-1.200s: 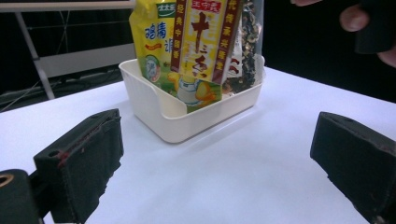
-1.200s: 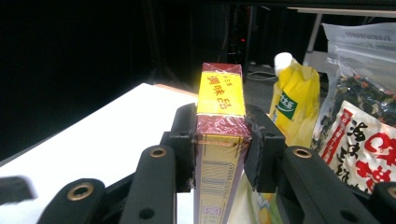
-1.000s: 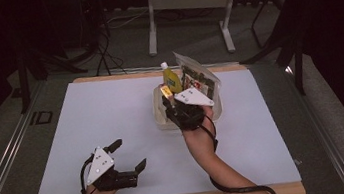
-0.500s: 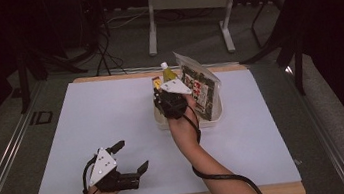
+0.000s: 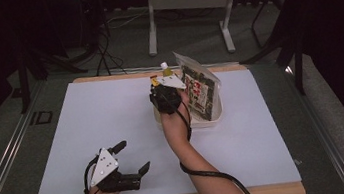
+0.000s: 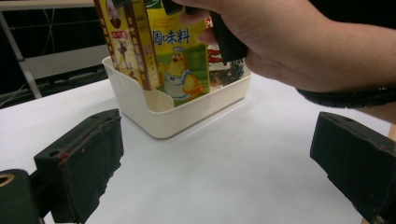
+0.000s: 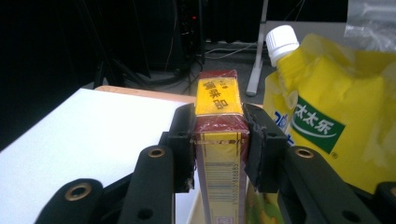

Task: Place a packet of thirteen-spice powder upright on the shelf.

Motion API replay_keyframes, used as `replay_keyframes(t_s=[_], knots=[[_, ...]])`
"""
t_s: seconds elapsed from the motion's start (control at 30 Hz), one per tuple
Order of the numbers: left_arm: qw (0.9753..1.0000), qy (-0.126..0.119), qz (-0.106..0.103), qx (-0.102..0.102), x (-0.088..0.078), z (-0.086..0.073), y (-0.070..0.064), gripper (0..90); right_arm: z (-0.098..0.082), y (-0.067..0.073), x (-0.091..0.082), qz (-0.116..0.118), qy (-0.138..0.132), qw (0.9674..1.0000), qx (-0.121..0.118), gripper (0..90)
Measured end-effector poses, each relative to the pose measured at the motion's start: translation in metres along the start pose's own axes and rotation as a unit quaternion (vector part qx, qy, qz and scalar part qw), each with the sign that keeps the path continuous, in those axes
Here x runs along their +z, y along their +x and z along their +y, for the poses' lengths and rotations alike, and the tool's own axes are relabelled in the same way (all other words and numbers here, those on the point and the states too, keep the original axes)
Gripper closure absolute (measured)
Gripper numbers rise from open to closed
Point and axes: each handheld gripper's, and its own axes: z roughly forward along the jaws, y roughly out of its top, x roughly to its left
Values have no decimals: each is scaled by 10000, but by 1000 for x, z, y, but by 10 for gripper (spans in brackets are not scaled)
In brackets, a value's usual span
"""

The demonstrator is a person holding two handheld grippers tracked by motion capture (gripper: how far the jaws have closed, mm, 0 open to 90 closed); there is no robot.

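High view had my left gripper (image 5: 128,158) parked near the table's (image 5: 87,118) front edge, jaws wide apart, nothing in them. Further right, my right gripper (image 7: 218,140) was clamped on a tall carton (image 7: 219,154), standing upright in the cream tub (image 5: 212,120) beside a yellow pouch (image 7: 327,121).

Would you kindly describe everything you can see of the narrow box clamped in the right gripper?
The narrow box is a slim upright carton, seemingly cardboard, dark red and yellow, with Chinese characters on its yellow top panel and a barcode down its narrow edge. The right gripper clamps it across the narrow sides near the top. Its lower part sits in the cream bin, beside the yellow spouted pouch.
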Motion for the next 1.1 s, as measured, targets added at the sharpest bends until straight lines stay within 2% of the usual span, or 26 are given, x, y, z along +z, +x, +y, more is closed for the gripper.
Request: replay_keyframes(t_s=[0.13, 0.27, 0.37, 0.63, 0.87, 0.97, 1.03, 1.1], knots=[[10000, -33, -8, -41, 0, 0, 0, 30, -6, 0, 2, 28, -30, 9999, 133, 655], [10000, -17, -21, -46, 1, 0, 0, 30, -8, 3, 2, 67, -38, 9998, 171, 645], [10000, -5, -28, -56, 1, 0, 0, 30, -8, 3, 2, 122, -6, 9993, 346, 634], [10000, -11, -52, -60, 1, 0, 0, 30, -12, 7, -3, 232, -6, 9985, 490, 614], [9999, -9, -55, -96, 1, 0, 0, 30, -17, 9, -8, 346, 28, 9965, 760, 591], [10000, -24, -45, -71, 1, 0, 0, 30, -22, 9, -6, 290, 21, 9965, 778, 595], [10000, -35, -43, -78, 1, 0, 0, 30, -27, 7, -2, 205, 66, 9960, 870, 601], [10000, -44, -30, -69, 0, 0, 0, 31, -31, 6, 2, 139, 96, 9964, 833, 608]])
